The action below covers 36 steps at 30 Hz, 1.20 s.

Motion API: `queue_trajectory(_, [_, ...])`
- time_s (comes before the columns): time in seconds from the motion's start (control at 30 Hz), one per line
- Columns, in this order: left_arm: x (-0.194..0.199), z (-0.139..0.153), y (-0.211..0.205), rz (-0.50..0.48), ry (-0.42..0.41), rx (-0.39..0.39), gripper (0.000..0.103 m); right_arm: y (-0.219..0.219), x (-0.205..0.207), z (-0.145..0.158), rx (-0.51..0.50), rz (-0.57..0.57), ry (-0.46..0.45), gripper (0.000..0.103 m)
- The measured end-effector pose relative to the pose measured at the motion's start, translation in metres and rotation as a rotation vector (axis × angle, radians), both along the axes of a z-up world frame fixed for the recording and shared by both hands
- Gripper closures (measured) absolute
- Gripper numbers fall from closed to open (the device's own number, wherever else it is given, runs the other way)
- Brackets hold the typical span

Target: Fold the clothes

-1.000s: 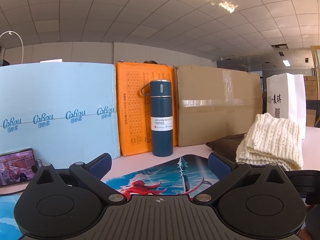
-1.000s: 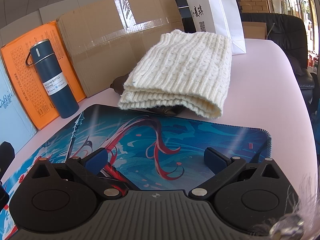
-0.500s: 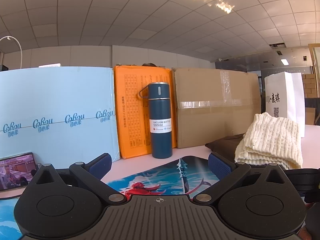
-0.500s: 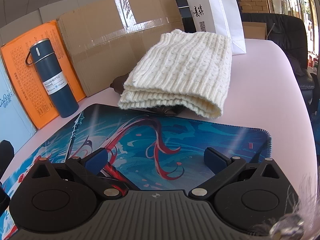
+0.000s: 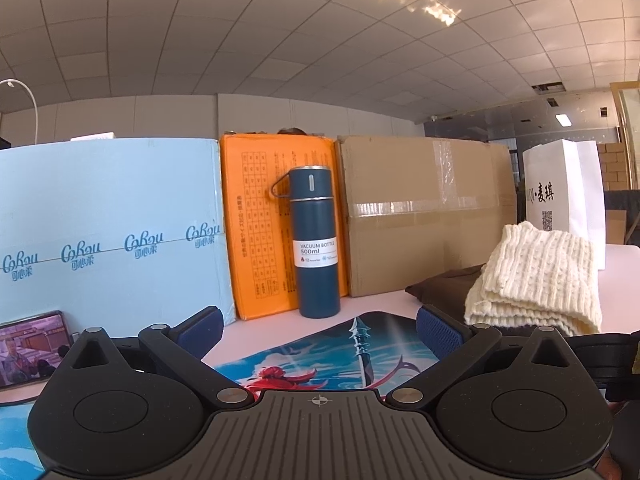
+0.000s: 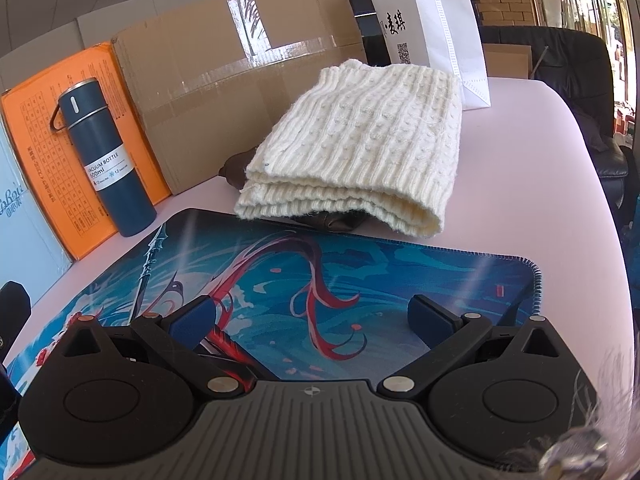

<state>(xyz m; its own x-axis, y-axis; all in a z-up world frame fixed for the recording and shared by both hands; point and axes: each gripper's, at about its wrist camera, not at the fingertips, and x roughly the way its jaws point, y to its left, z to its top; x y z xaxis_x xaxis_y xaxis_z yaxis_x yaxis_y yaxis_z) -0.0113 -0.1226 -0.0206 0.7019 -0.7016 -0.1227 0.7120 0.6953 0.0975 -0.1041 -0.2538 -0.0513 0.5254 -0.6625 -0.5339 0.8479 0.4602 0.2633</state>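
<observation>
Over the last second the left view has tilted slightly upward, with more ceiling shown and the vacuum bottle (image 5: 315, 242) sitting lower and nearer centre, while the right view is essentially unchanged; no garment has been touched, which suggests a pause with the folding of this piece finished. The left gripper (image 5: 318, 326) and the right gripper (image 6: 312, 316) are both seen with fingers spread wide and nothing between them, each held over the printed mat (image 6: 360, 276). The cream knitted sweater (image 6: 360, 140) lies folded in several layers on the pink table (image 6: 520, 184), just beyond the mat's far edge and near the table's far right corner, resting on a dark brown garment (image 6: 332, 222) that protrudes beneath it. Its long axis runs from the mat's far edge toward the white paper bag (image 6: 428, 28); the rounded fold faces the right edge, the stacked layer edges face the mat.
</observation>
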Motion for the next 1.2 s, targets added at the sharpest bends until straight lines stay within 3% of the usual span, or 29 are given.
queue_trajectory(1.2, [0.0004, -0.0004, -0.0018, -0.016, 0.008, 0.011, 0.0, -0.0004, 0.0013, -0.0005, 0.0, 0.002, 0.005, 0.0])
